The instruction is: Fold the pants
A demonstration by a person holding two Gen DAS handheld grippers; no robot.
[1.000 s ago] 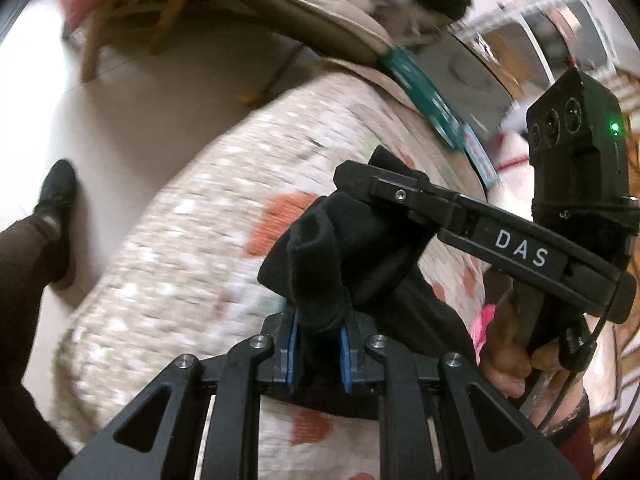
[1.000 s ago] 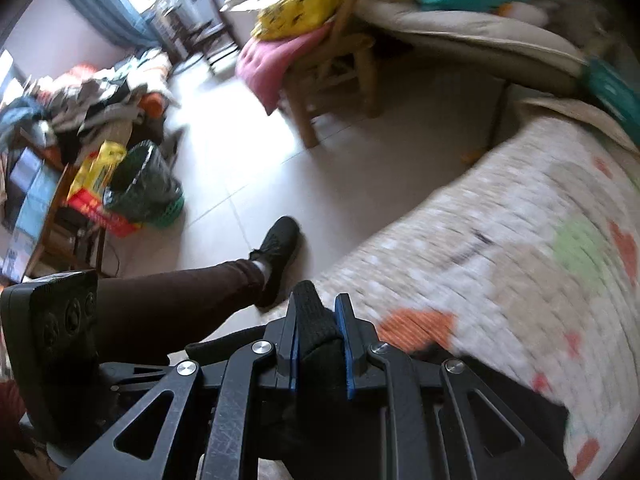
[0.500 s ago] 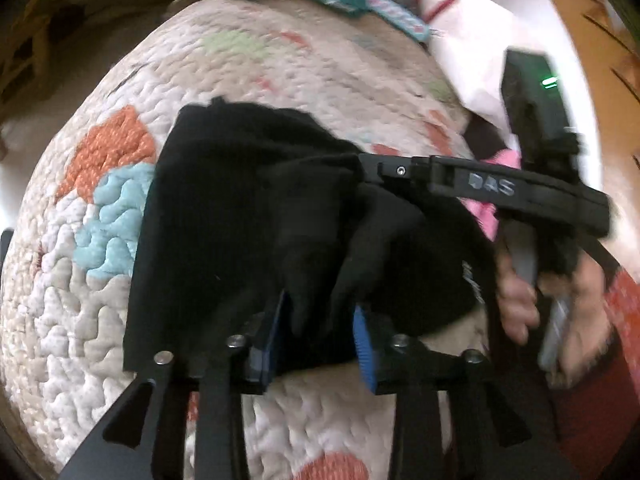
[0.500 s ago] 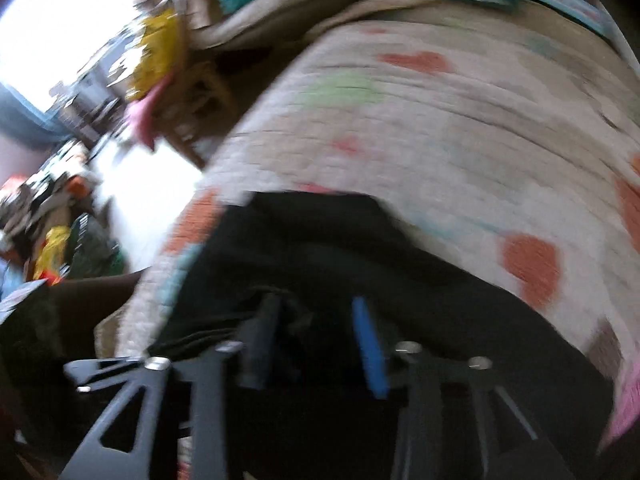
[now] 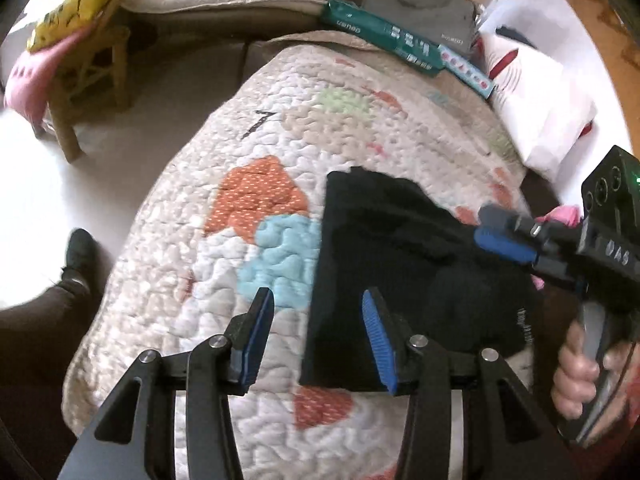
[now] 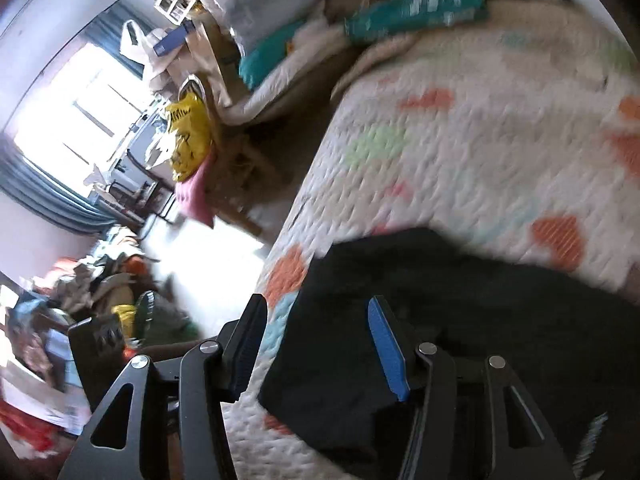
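The black pants (image 5: 400, 264) lie folded in a rough rectangle on the quilted bed cover (image 5: 280, 148). My left gripper (image 5: 318, 336) is open and empty, just above the pants' near left edge. My right gripper (image 5: 496, 232) shows at the right of the left wrist view, over the pants' right side, held by a hand. In the right wrist view the right gripper (image 6: 320, 340) is open and empty above the pants (image 6: 460, 320).
Green and blue packets (image 5: 404, 40) and a white bag (image 5: 536, 92) lie at the bed's far end. A wooden chair (image 5: 84, 76) with pink cloth stands on the floor at left. The person's leg and shoe (image 5: 78, 256) are beside the bed.
Both grippers let go of the pants and opened wide. The pants now lie flat and folded on the quilt, and both grippers have drawn back from them.
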